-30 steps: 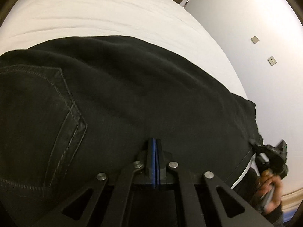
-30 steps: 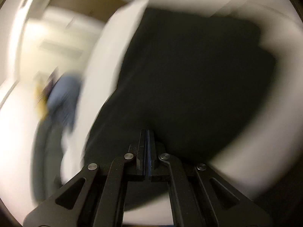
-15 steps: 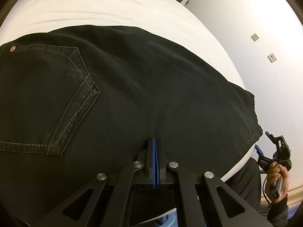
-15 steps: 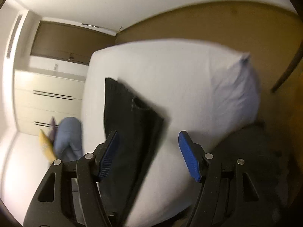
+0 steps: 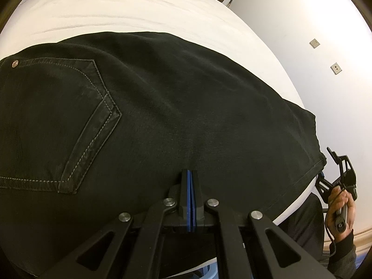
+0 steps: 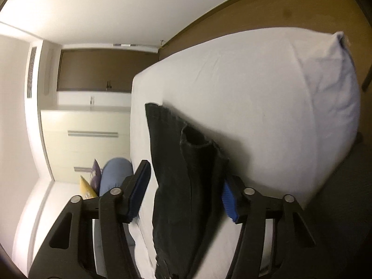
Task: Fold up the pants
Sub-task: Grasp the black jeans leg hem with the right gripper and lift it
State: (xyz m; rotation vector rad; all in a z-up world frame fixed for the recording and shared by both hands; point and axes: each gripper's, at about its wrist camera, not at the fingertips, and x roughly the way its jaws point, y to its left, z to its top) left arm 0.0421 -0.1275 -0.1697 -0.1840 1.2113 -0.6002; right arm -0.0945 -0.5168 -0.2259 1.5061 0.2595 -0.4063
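Closing on the hem end of the black pants (image 6: 186, 174), the right gripper (image 6: 183, 193) has the cuffs between its blue pads, which a second ago were pressed together and then sprang wide; no pad presses the cloth yet, so a fresh grab for the next fold looks under way. The left gripper (image 5: 190, 181) stays fully shut, low over the seat of the pants just ahead of it on the white bed (image 5: 139, 7). Count: one pair of pants, two grippers, one back pocket (image 5: 58, 121) in sight.

free: white bed (image 5: 139, 9) beyond pants (image 5: 186, 107) | blocked: wall (image 5: 313, 11) right
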